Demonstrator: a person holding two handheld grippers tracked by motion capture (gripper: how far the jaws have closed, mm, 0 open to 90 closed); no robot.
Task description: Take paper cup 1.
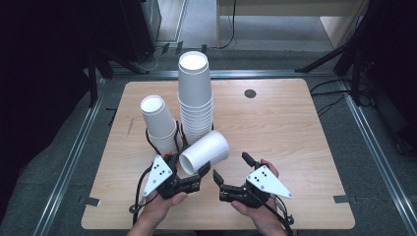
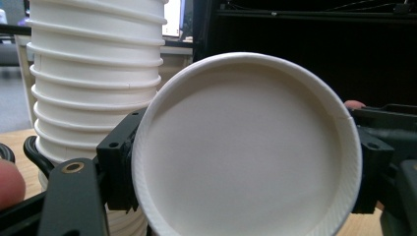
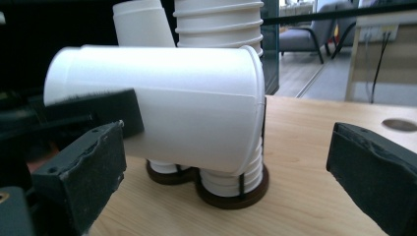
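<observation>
Single white paper cup [image 1: 205,152] held on its side above the worktop [image 1: 295,128], just in front of the tall cup stack [image 1: 195,96], mouth turned toward the person. Pinched across its wall near the mouth by the jaws of the left gripper [image 1: 189,177]; in the left gripper view, a black jaw on each side of the rim, pressed against it. Base end of the cup close to the tall cup stack, touching or not cannot be told. Short cup stack [image 1: 160,123] just left of the tall cup stack, leaning outward at the top. Both stacks seated in a dark round holder [image 3: 231,194] on the worktop. Right gripper [image 1: 231,172] to the right of the held cup and nearer the person than the tall cup stack, jaws spread wide, nothing between them, clear of the cup.
</observation>
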